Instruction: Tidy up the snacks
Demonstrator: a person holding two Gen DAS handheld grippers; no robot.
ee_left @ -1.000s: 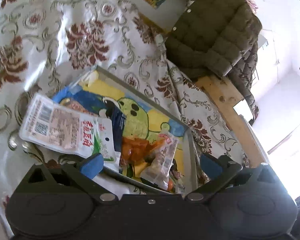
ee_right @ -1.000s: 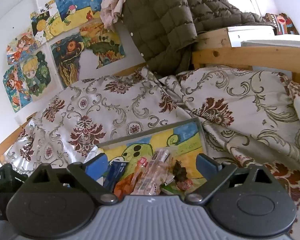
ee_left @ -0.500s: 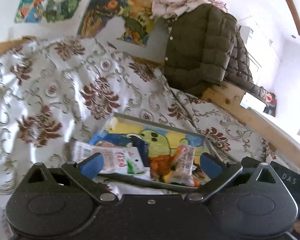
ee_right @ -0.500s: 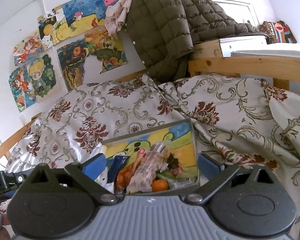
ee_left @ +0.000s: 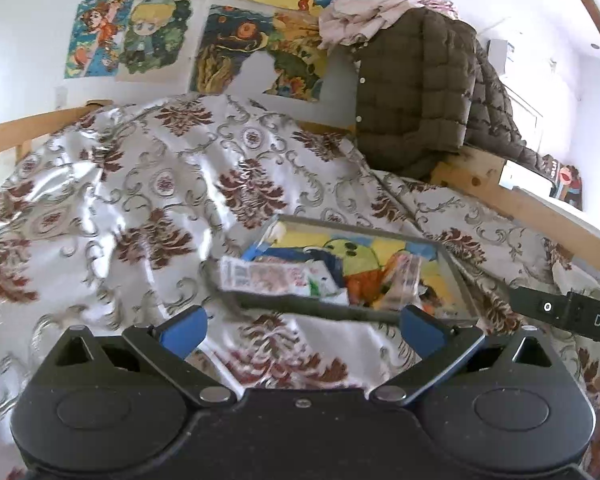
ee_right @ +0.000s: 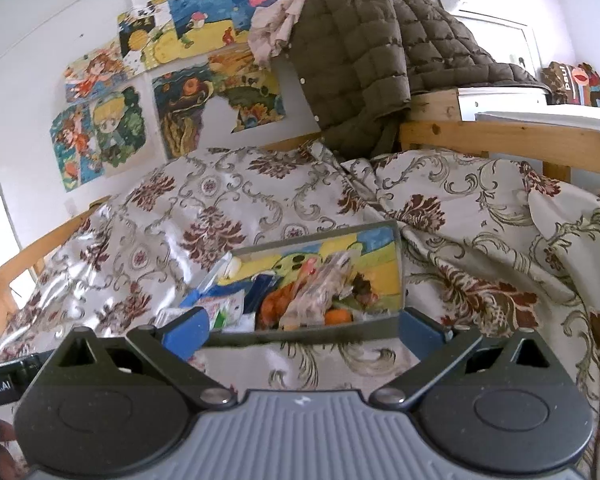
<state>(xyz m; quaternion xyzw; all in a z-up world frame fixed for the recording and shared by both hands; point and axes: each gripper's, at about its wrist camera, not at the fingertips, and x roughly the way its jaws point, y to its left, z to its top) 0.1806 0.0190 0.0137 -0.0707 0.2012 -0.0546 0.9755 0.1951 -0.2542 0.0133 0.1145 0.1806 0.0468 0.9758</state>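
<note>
Snacks [ee_right: 316, 292] fill the tray [ee_right: 300, 334]; both grippers gape empty

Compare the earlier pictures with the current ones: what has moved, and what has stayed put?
Both claws, left and right, pulled back and tilted up from the tray, open and empty throughout. The white packet and the other snacks stayed in the tray.

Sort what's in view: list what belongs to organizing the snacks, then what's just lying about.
Belongs to the job:
tray
white snack packet
clear snack packet
orange

Lying about:
quilted jacket
floral bedspread
wall pictures
</note>
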